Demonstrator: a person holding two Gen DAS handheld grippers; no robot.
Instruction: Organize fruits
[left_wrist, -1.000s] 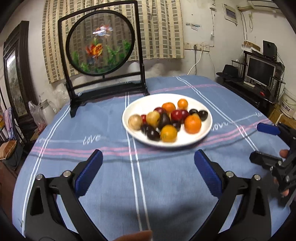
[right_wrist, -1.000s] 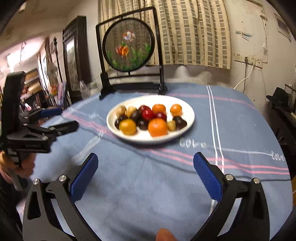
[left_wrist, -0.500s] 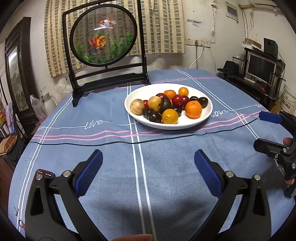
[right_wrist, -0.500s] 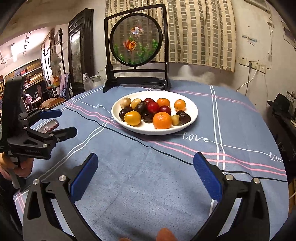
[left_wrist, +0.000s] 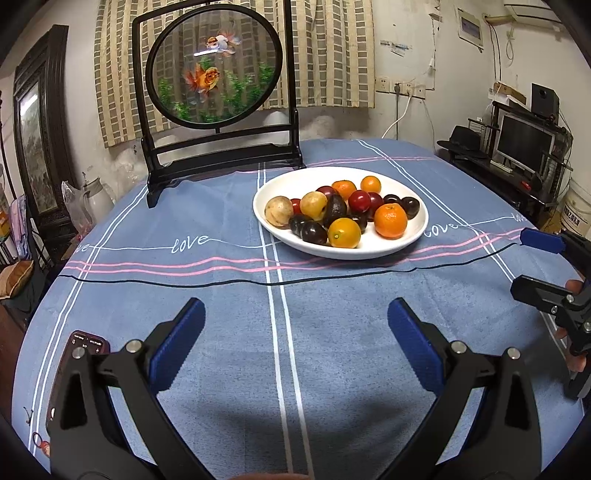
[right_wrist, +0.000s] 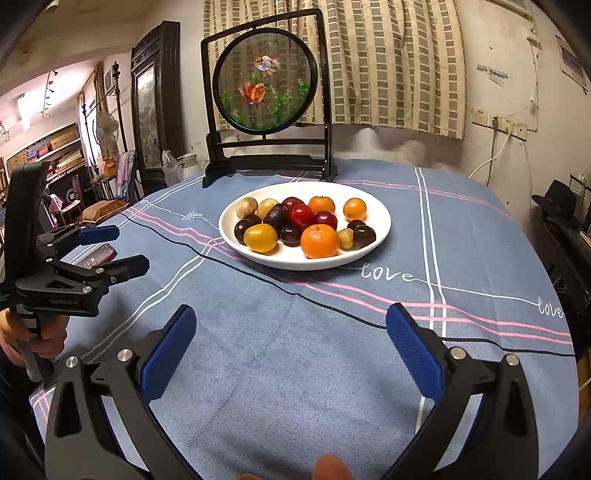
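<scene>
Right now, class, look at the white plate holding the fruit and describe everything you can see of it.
The white plate is a wide, shallow oval dish, smooth and glossy like glazed ceramic, with a gently raised rim. It lies flat on the blue tablecloth, in front of the framed goldfish screen. Mixed fruit is heaped on it, including a large orange; the rim stays bare. Neither gripper touches it.

Your work surface: round table (left_wrist: 229, 332) under blue cloth, white double stripes, pink stripes, thin black line, "love" lettering. White plate (left_wrist: 369, 247) sits past centre on cloth, heaped with fruit; you see it in both views. Black-framed goldfish screen (left_wrist: 218, 88) stands upright at far edge, behind plate, base apart from rim. Phone (left_wrist: 88, 341) lies flat near your left edge, partly hidden.
</scene>
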